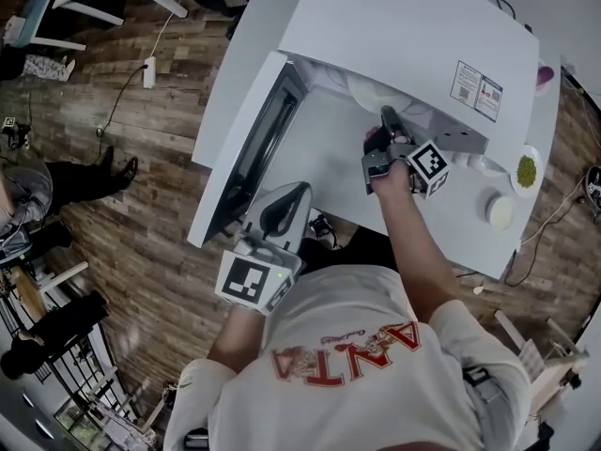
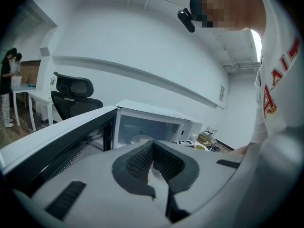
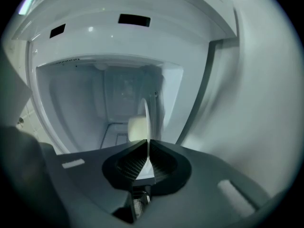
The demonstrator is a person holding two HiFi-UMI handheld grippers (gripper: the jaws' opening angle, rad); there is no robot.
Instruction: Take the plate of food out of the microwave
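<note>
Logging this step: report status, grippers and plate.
Right gripper shut on plate rim, inside microwave. Left gripper shut, empty, beside open door. No obstruction visible at the opening.

Seen from the head view, the top of the microwave (image 1: pixel 413 36) hides most of the plate (image 1: pixel 371 90), leaving only a pale curved rim. In the right gripper view the plate shows edge-on, and the pale food (image 3: pixel 136 128) beside it is too blurred to identify. On the surface (image 1: pixel 460 224), a small dish (image 1: pixel 526 169) holds something green, too small to tell.
</note>
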